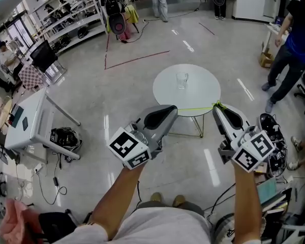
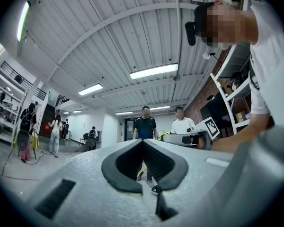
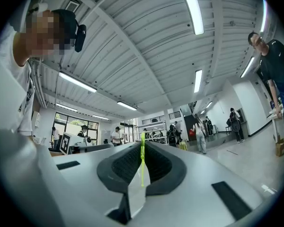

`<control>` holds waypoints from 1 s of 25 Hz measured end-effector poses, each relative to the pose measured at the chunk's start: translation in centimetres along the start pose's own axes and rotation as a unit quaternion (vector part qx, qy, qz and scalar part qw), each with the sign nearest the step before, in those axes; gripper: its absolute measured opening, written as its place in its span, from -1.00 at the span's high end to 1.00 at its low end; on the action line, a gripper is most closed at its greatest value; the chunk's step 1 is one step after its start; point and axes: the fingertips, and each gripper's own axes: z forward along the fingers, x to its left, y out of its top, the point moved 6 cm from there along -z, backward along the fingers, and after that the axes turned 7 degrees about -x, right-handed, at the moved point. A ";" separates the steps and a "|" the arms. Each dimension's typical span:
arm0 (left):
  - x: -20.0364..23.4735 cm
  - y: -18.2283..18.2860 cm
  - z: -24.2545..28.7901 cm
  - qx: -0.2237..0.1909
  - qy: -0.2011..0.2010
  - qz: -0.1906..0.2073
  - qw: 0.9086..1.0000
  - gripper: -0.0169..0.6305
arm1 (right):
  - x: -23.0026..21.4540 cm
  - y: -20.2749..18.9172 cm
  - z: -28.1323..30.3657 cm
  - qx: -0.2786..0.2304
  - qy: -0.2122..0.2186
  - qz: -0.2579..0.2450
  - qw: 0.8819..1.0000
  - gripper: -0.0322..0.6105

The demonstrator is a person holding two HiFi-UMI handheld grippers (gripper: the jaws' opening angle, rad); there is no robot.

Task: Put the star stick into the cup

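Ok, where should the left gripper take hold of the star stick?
Mid-shaft on the star stick, I'd say, coming in from the left gripper side. It hangs roughly level between the grippers; the right gripper pinches its star end, leaving the thin middle bare.

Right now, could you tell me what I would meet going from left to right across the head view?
White desk, left hand-held gripper, glass cup, right hand-held gripper gripping the star stick, person in blue shirt.
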 end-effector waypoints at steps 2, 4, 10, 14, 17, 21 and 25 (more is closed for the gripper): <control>-0.3 -0.1 0.5 0.001 0.006 0.002 1.000 0.90 | -0.6 0.2 -0.5 -0.001 0.003 0.002 1.000 0.83; -0.6 -0.1 0.9 0.001 0.012 0.005 1.000 0.90 | -1.2 0.4 -0.9 -0.002 0.007 0.004 1.000 0.83; -1.1 -0.8 1.6 0.005 0.027 0.011 1.000 0.90 | -2.8 0.6 -1.7 -0.006 0.016 0.008 1.000 0.83; -1.2 -1.3 2.0 0.010 0.034 0.012 0.999 0.90 | -3.8 0.6 -1.8 -0.008 0.019 0.012 1.000 0.83; -0.8 -1.5 2.2 0.010 0.040 0.013 0.999 0.90 | -4.4 0.3 -1.7 -0.008 0.022 0.013 1.000 0.83; 0.4 -1.2 2.8 0.008 0.043 0.016 0.999 0.90 | -5.3 0.4 -0.7 -0.006 0.022 0.013 1.000 0.83; 2.1 -1.8 3.4 0.008 0.045 0.014 0.999 0.90 | -6.6 -0.1 0.5 -0.002 0.020 0.012 1.000 0.83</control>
